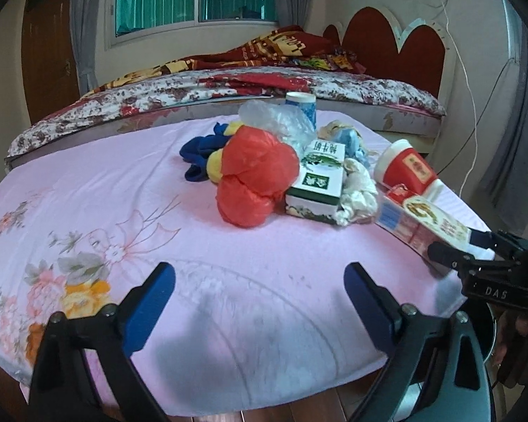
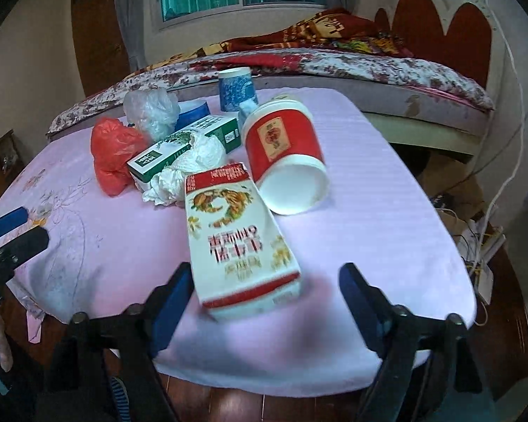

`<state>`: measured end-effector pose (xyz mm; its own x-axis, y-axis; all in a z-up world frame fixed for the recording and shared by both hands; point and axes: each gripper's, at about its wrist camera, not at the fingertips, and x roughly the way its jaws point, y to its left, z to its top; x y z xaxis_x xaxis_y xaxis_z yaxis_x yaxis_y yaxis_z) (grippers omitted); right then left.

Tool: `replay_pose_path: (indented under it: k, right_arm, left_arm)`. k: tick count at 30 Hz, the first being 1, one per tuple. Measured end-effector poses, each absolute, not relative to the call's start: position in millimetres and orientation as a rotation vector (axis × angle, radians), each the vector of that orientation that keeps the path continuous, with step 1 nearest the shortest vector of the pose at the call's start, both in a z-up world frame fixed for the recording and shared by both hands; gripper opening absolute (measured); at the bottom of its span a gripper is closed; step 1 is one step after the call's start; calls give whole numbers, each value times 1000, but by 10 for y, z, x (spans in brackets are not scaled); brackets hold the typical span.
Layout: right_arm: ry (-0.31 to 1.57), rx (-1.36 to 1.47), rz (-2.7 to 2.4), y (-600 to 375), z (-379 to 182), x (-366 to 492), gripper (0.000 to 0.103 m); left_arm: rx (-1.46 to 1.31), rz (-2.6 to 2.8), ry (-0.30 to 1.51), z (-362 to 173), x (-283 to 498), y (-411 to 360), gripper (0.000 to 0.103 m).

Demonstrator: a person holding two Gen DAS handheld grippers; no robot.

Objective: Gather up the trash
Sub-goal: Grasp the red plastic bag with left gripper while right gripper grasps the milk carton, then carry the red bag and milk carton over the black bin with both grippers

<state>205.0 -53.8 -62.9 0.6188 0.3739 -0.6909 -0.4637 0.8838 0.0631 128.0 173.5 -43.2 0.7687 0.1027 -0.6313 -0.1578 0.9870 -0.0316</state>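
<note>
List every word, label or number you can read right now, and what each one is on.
"DAS": white letters on the body of the right gripper.
White-and-red carton: large red Chinese characters, blurred, not readable.
Green-and-white box: Chinese print, too small to read.
Red paper cup: round emblem only, unreadable.
Blue patterned cup: no text visible.

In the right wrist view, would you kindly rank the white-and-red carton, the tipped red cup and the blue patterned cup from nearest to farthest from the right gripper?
From the right gripper:
1. White-and-red carton, lying between the fingers.
2. Tipped red cup, just beyond the carton, to the right.
3. Blue patterned cup, upright at the table's far edge.
</note>
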Motion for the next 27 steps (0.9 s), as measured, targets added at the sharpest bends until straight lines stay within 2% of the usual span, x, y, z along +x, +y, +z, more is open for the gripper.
replay_pose_path:
  k: [1, 2, 7, 14, 15, 16, 17, 19, 22, 27]
  right_arm:
    - [767, -125, 493, -513, -641, 2087, 61]
    - [762, -132, 493, -477, -648, 2125, 58]
    - [762, -130, 508, -345, -648, 2274, 58]
    - [749, -145, 523, -264, -670, 2319, 57]
    - [749, -147, 524, -264, -670, 2318, 57]
    - [749, -148, 525, -269, -670, 2314, 57]
    - [750, -146, 525, -273, -670, 2316, 57]
    - [752, -147, 526, -278, -666, 2304, 57]
    - [747, -151, 527, -273, -651, 2258, 57]
    - [740, -144, 525, -283, -598, 2126, 57]
  left_arm:
    - [-83, 142, 679, -444, 1329, 1748, 92]
    - [-84, 143, 679, -456, 1390, 1765, 92]
    - [-105, 141, 683, -485, 1719, 1906, 81]
    - [-155, 129, 676, -461, 2120, 2118, 80]
    - [-145, 135, 691, -464, 2181, 2119, 77]
    - [-146, 126, 701, -471, 2225, 2119, 68]
    - [-155, 113, 706, -480, 2245, 2127, 64]
    - [-166, 90, 705, -470, 2252, 2122, 42]
    - [-169, 88, 688, -439, 2192, 2119, 37]
    - [-178, 91, 630, -288, 1883, 2103, 37]
